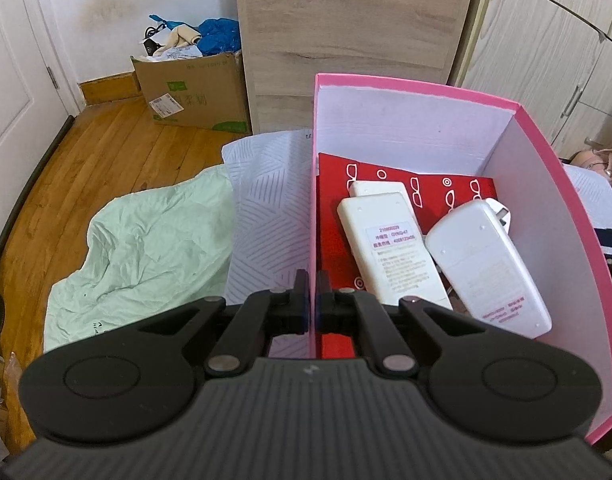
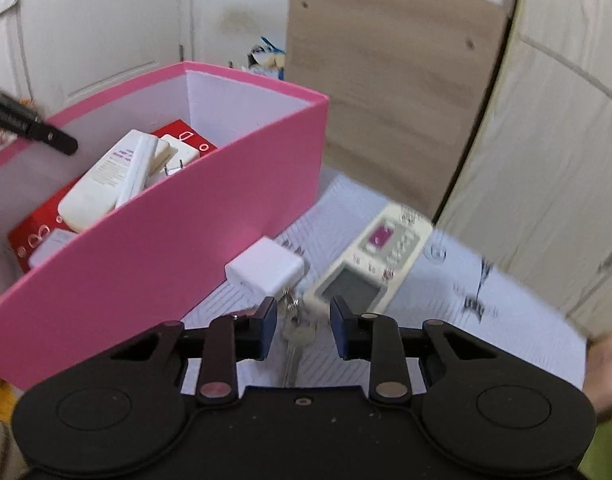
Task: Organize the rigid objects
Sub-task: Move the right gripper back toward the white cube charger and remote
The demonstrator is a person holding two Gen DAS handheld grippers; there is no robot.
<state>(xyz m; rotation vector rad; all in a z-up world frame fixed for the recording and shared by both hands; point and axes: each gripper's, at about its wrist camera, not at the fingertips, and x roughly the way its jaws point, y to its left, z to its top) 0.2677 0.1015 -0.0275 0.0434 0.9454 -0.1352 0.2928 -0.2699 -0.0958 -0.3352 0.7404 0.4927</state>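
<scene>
The left gripper [image 1: 311, 300] is clamped on the near wall of a pink box [image 1: 545, 152] — inside lie two white remotes [image 1: 389, 248] face down on a red booklet [image 1: 425, 180]. Beside the box, a patterned white sheet [image 1: 266, 200] and a crumpled green cloth [image 1: 146, 248].

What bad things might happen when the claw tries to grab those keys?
The right gripper stands open around the keys, which lie flat and thin, so the pads may slip off. The white charger and the remote sit very close and might get bumped. The left gripper pinches the pink box wall; a tug could tip it.
</scene>
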